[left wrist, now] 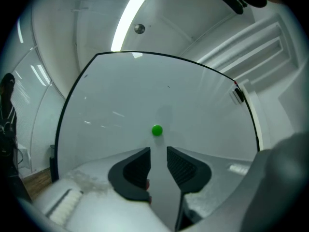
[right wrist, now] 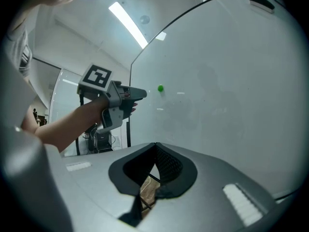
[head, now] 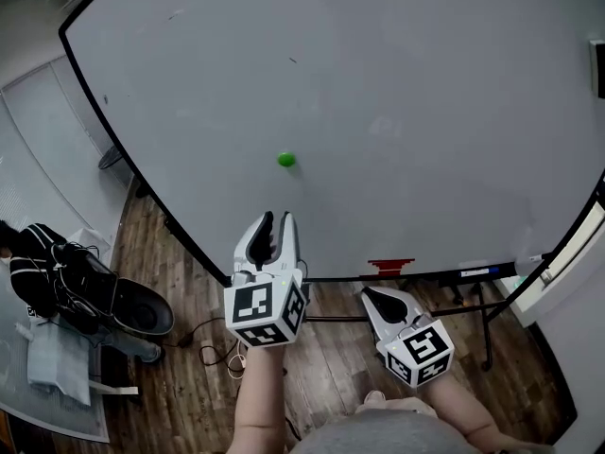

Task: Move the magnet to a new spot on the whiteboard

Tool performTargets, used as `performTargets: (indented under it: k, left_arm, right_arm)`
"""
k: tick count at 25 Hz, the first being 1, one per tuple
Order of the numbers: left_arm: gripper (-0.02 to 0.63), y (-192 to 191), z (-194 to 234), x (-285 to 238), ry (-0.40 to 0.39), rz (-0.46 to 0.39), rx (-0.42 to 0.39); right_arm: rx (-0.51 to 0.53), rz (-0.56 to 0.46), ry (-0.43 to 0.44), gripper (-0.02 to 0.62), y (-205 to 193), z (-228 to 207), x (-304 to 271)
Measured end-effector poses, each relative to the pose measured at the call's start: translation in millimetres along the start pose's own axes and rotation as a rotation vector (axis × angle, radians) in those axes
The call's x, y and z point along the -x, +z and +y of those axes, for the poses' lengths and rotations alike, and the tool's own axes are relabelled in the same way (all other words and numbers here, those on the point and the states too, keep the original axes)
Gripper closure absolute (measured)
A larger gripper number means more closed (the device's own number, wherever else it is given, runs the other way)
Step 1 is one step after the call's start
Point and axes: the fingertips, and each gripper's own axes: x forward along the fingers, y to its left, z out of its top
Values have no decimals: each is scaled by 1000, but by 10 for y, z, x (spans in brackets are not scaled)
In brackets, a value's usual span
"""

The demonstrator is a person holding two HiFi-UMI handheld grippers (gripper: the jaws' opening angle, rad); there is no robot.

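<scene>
Left gripper [head: 276,225], jaws apart and empty, points at the magnet [head: 286,160] on the whiteboard [head: 397,83] (right gripper [head: 378,298] low, jaws together). Reaching looks to be the step; next, straddle the magnet and pinch

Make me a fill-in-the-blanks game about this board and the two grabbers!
The magnet stuck on the whiteboard is coloured ___.
The left gripper, pointing at the magnet, has its jaws ___.
The right gripper has its jaws ___.
The gripper nearer the magnet is the ___ one.
Missing words: green, open, shut, left.
</scene>
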Motion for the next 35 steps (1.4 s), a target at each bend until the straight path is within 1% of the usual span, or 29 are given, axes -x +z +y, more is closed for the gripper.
performTargets:
  k: [2, 5, 8, 11, 14, 17, 24, 30, 35]
  left_arm:
    - [526, -82, 43, 179, 9, 0, 30]
    - [569, -243, 103, 468, 3, 20, 71]
    - [601, -413, 117, 771, -12, 37, 95]
    - [603, -598, 74, 1052, -22, 80, 112]
    - [603, -784, 83, 1442, -21, 117, 134]
    - [603, -916, 155, 1826, -7, 135, 141]
    - [603, -1221, 166, 2533, 10, 199, 165]
    - [603, -1366, 127, 3104, 19, 224, 190]
    - [603, -1470, 22, 3480, 17, 251, 181]
  right_arm:
    - [2, 3, -8, 597, -1, 80, 27]
    - [11, 7, -18, 597, -13, 251, 69]
    - [17, 8, -28, 597, -43, 431, 134]
    - [22, 9, -37, 597, -74, 581, 243]
    - [22, 9, -42, 597, -132, 832, 391]
    - [17, 11, -51, 597, -189, 1091, 522]
    - [9, 43, -68, 597, -400, 1463, 841]
    - [14, 67, -63, 597, -516, 1762, 1103]
    - [15, 77, -46, 597, -624, 1991, 1305]
